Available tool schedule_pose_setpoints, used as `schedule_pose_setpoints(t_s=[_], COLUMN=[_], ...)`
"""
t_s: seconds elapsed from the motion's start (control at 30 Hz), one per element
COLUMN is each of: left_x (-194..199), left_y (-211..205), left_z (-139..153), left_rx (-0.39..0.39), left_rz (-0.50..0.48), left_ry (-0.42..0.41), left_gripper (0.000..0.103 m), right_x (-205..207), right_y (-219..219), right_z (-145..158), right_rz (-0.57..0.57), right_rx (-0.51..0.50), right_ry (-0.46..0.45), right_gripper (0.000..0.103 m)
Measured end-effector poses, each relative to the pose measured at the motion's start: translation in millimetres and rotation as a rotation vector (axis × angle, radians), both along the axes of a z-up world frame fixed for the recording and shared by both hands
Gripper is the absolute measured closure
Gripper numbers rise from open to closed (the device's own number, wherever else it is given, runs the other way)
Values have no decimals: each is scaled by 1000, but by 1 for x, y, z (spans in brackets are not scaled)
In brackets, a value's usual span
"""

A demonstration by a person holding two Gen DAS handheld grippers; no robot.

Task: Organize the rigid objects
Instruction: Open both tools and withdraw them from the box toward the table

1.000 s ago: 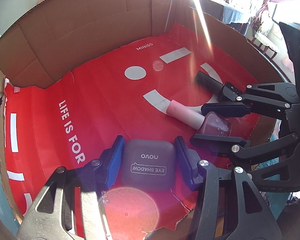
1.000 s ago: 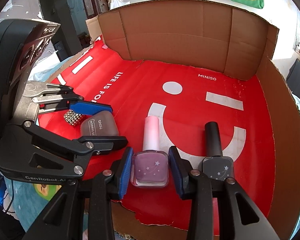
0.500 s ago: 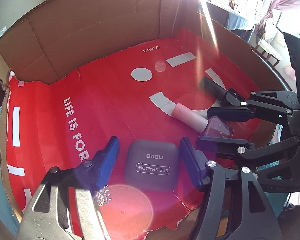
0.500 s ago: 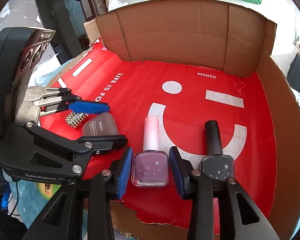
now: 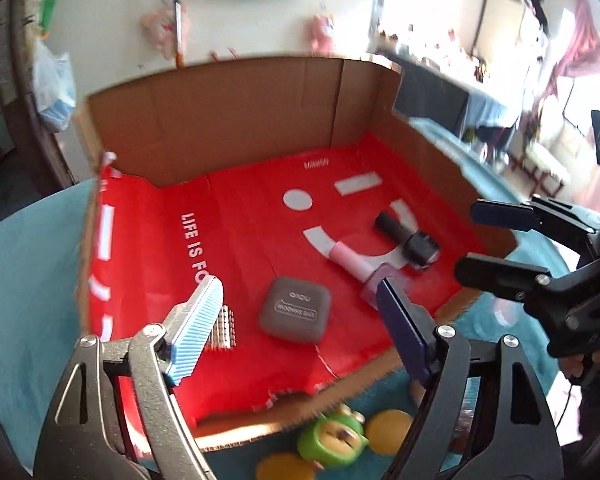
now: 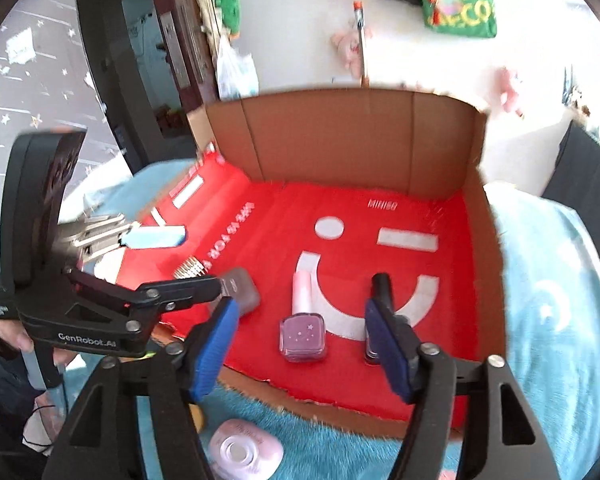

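A cardboard box (image 5: 240, 128) lined with red printed paper holds the objects. A grey eye shadow case (image 5: 295, 315) lies flat near its front edge. Right of the case lie a pink nail polish bottle (image 5: 352, 264) and a dark nail polish bottle (image 5: 410, 238). My left gripper (image 5: 298, 284) hovers above the case, jaws opening, with nothing pressed between them. My right gripper (image 6: 300, 306) hangs over the pink nail polish bottle (image 6: 303, 336), jaws opening and clear of it. Its right finger hides part of the dark nail polish bottle (image 6: 380, 286).
A sparkly silver piece (image 5: 222, 330) lies left of the case. The box stands on teal fuzzy fabric (image 6: 540, 280). In front of it lie a green toy (image 5: 332, 436) and a pink round compact (image 6: 244, 452). Cardboard walls close the back and right side.
The left gripper let go of the eye shadow case and the right let go of the pink bottle. Both spread wide and rose back from the box, so more of the room shows.
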State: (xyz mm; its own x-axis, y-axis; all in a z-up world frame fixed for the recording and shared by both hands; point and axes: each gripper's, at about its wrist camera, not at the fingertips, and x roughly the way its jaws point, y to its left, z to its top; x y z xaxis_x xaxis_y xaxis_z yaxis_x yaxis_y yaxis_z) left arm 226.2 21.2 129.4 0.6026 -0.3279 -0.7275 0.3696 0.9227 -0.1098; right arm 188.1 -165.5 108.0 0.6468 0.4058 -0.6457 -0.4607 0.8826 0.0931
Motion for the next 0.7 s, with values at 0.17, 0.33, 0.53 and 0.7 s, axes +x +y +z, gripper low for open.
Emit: schedule_pose_setpoints(t_s=[0.17,0.33,0.53,0.7], left_x=[-45,-92,-147,-180], left_y=[14,19,14,6], left_z=[25,45,57,51], left_rx=[-75,-112,-145,-129], left_rz=[83,133,161,177], left_ry=[-86,-182,-308,-384], left_gripper=[14,9,5,3], right_x=[-35,-75,-119,-153], right_y=[-9,-16,-23,-30], right_z=[27,46,55,47], right_rz=[-18,-39,-75,-108], right_rx=[8,12,16,6], right_ry=[-83,-164,-240,-289], right_gripper=[17,4,0,0])
